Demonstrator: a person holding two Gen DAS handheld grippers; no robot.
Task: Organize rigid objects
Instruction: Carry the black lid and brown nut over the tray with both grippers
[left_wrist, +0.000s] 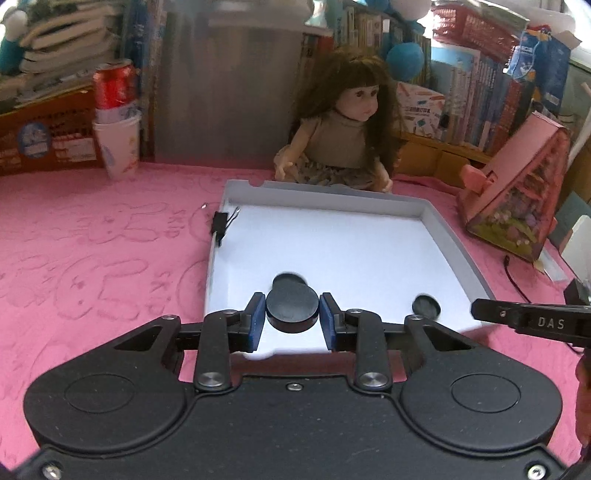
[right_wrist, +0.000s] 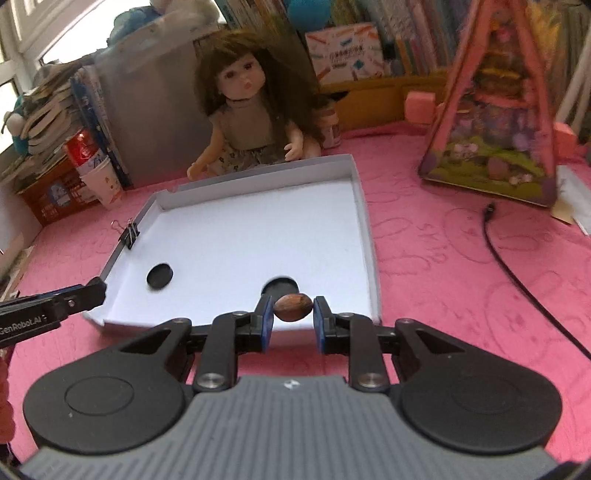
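Note:
A shallow white box lid (left_wrist: 406, 210) (right_wrist: 258, 173) lies on the pink cloth. My left gripper (left_wrist: 292, 314) is shut on a black round disc (left_wrist: 291, 306) and holds it over the lid's near edge; a dark shadow lies under it. A second black disc (left_wrist: 426, 306) (right_wrist: 159, 275) lies on the lid floor. My right gripper (right_wrist: 293, 308) is shut on a brown nut-like pit (right_wrist: 292, 306) over the lid's near edge, with a dark round shape (right_wrist: 280, 286) just behind it. A black binder clip (left_wrist: 220, 225) (right_wrist: 130, 233) is clipped on the lid's left wall.
A doll (left_wrist: 347, 122) (right_wrist: 243, 110) sits behind the lid. A red can in a paper cup (left_wrist: 118, 122) (right_wrist: 92, 166) stands at the back left. A pink triangular toy house (left_wrist: 517, 195) (right_wrist: 495, 110) stands to the right. A black cable (right_wrist: 517, 266) lies on the cloth.

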